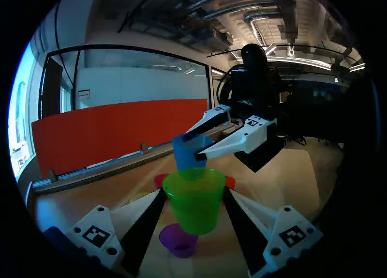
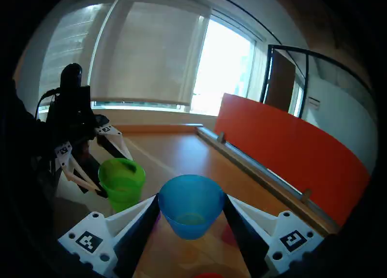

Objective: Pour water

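In the left gripper view, the left gripper (image 1: 194, 193) is closed partway, and its two dark-lined fingers press on either side of a green cup (image 1: 194, 210). The cup is translucent plastic, smooth, tapering toward its base, and it stands upright with its mouth open. Just beyond its rim and a little higher, the right gripper (image 1: 192, 145) grips a blue cup (image 1: 186, 154) of the same shape between white, wedge-shaped fingers. Below the green cup, a smaller purple cup (image 1: 179, 240) stands on the table (image 1: 290, 181), a pale wooden top with a smooth sheen. Red cups (image 1: 160, 180) peek out on either side behind the green one. Beyond the far edge of the table stand an orange panel (image 1: 121, 128) and a glass wall, with bare pipes running along the ceiling.

In the right gripper view, the right gripper (image 2: 191, 200) clamps the blue cup (image 2: 191, 212) from both sides. The cup is upright, and whether it holds water cannot be told. To the left and a little farther off, the left gripper (image 2: 116, 175) holds the green cup (image 2: 121, 183), near the blue one but apart from it. The wooden table (image 2: 184, 157) stretches ahead to a bright window with a pale blind (image 2: 145, 60). The orange panel (image 2: 300, 152) runs along the right.
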